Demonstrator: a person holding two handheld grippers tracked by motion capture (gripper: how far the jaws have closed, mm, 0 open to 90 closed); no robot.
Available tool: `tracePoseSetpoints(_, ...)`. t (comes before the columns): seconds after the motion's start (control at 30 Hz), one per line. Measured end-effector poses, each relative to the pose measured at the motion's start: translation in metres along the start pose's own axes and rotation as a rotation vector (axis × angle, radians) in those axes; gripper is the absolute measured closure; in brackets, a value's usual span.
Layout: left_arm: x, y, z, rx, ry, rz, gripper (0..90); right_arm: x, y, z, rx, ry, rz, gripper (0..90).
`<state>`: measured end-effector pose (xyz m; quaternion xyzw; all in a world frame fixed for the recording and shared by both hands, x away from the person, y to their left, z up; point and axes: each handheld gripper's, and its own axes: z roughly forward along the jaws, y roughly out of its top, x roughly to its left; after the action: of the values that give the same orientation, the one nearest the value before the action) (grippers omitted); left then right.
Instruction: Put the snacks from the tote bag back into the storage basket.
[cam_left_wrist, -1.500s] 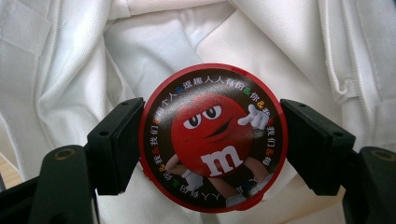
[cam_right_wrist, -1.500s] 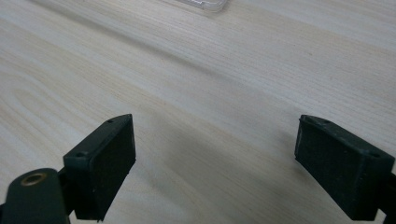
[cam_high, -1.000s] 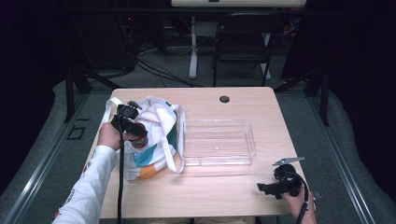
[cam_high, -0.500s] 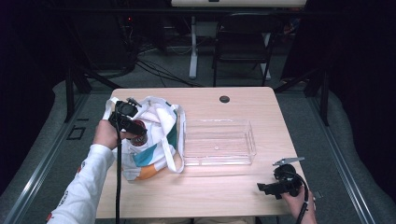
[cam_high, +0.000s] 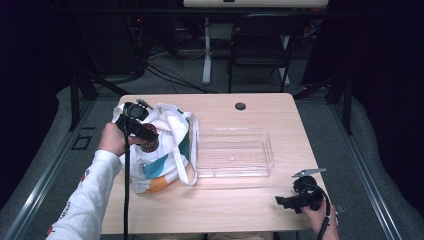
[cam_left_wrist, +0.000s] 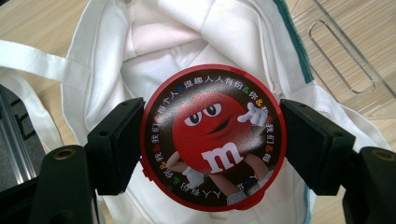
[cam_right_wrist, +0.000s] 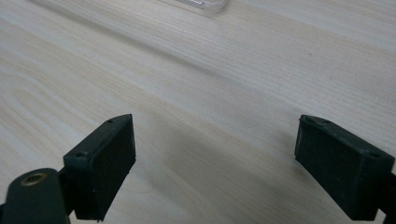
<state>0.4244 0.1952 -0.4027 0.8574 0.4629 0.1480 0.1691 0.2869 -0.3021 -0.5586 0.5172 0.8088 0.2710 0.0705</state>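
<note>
A round red candy tin (cam_left_wrist: 211, 137) with a cartoon lid hangs above the open mouth of a white tote bag (cam_left_wrist: 163, 42). My left gripper (cam_left_wrist: 210, 144) is shut on the tin, one jaw on each side of its rim. From above, the left gripper (cam_high: 146, 136) holds the tin (cam_high: 149, 145) over the tote bag (cam_high: 167, 155) on the table's left side. My right gripper (cam_right_wrist: 215, 158) is open above bare wood, nothing between its jaws. In the high view the right gripper (cam_high: 281, 201) sits low at the table's front right.
A clear plastic tray (cam_high: 234, 151) stands empty in the middle of the wooden table (cam_high: 235, 210), just right of the bag; its corner (cam_right_wrist: 205, 5) shows ahead of the right gripper. A black grommet (cam_high: 240, 106) lies near the far edge. A chair stands beyond the table.
The left gripper with the tin has shifted slightly toward the near left over the bag. The right gripper has stayed put.
</note>
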Motion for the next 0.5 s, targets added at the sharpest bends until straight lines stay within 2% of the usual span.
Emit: tracePoseSetpoints(0.5,-0.009,0.016,-0.011,-0.023,0.000,0.025,25.9,0.000,0.000,0.000,0.004,0.006,-0.004,11.8)
